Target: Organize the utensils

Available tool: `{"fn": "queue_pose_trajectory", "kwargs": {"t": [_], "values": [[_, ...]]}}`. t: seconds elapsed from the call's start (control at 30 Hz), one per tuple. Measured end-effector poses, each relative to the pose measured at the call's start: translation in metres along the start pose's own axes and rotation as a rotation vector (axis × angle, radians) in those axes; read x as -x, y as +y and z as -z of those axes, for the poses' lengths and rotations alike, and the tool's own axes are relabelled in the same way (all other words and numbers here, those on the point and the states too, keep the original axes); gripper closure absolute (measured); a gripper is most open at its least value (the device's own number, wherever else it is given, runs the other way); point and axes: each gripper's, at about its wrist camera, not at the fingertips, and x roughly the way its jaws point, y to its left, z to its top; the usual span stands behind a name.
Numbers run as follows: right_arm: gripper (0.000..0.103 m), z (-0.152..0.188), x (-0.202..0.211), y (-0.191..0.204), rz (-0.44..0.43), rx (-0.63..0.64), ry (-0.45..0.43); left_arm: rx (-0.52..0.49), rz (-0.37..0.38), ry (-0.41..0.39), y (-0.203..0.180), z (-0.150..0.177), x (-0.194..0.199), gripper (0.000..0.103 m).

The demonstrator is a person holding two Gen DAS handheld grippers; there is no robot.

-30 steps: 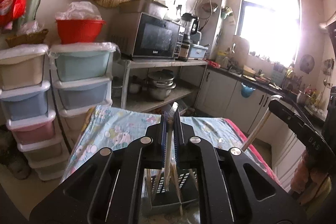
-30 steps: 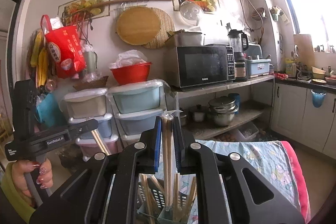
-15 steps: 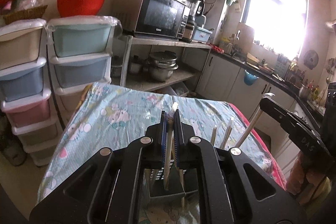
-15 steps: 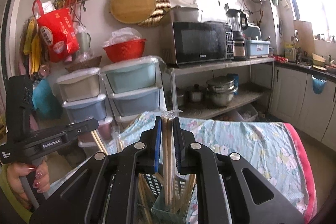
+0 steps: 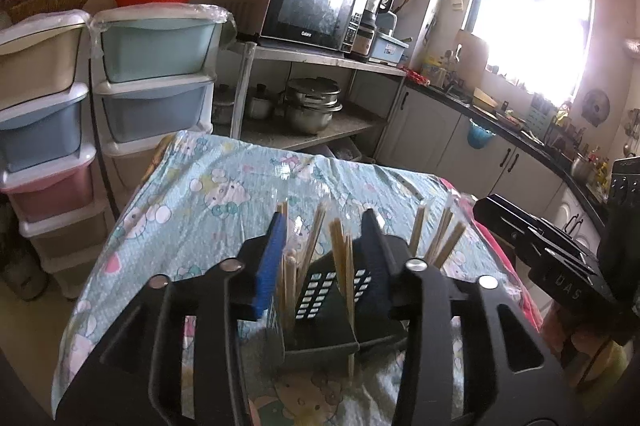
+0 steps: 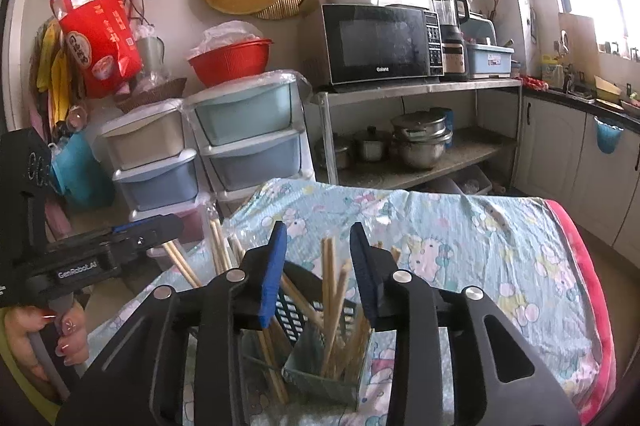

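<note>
A dark plastic utensil holder (image 5: 320, 310) with a perforated divider stands on the blue cartoon-print tablecloth (image 5: 216, 186). Several wooden chopsticks (image 5: 341, 254) lean loose in its compartments. My left gripper (image 5: 324, 220) hangs just above it, jaws opening, chopsticks between the blue pads but not pressed. In the right wrist view the same holder (image 6: 320, 366) sits under my right gripper (image 6: 318, 230). Its jaws are also opening, with chopsticks (image 6: 329, 266) standing free between them. The left gripper (image 6: 160, 224) shows at the left, held by a hand (image 6: 64, 342).
Stacked pastel plastic drawers (image 5: 156, 66) stand behind the table to the left. A metal shelf carries a microwave (image 5: 312, 10) above pots (image 5: 312, 102). Kitchen counters (image 5: 500, 154) run along the right under a bright window. The tablecloth's far edge (image 6: 440, 194) drops off near the shelf.
Both grippers came down toward the holder with chopsticks clamped, then their jaws parted. The chopsticks now stand loose in the holder.
</note>
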Motion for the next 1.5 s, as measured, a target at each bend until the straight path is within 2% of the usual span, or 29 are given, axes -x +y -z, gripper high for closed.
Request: {"fn": "queue_pose_trajectory", "kwargs": {"t": [0.17,0.57,0.63,0.93,1.17,1.3,1.5], "values": [[0.063,0.008,0.004,-0.004,0.008,-0.011,0.011,0.007,-0.013,0.007,0.002,0.009,0.003,0.045],[0.050,0.029,0.027,-0.005,0.016,-0.006,0.020,0.042,-0.018,0.023,0.007,0.038,0.014,0.014],[0.044,0.033,0.033,-0.004,0.016,-0.006,0.017,0.044,-0.012,0.023,0.006,0.042,0.018,0.011],[0.029,0.059,0.055,0.003,0.021,0.009,0.027,0.029,-0.012,0.049,-0.004,0.066,0.026,0.011],[0.023,0.080,0.066,0.005,0.030,-0.001,0.053,0.033,-0.012,0.075,-0.007,0.085,0.026,0.011],[0.018,0.094,0.069,0.005,0.039,-0.015,0.069,0.035,-0.011,0.067,-0.009,0.098,0.029,0.011],[0.015,0.117,0.069,-0.001,0.051,-0.049,0.101,0.024,-0.011,0.050,-0.013,0.113,0.031,0.011]]}}
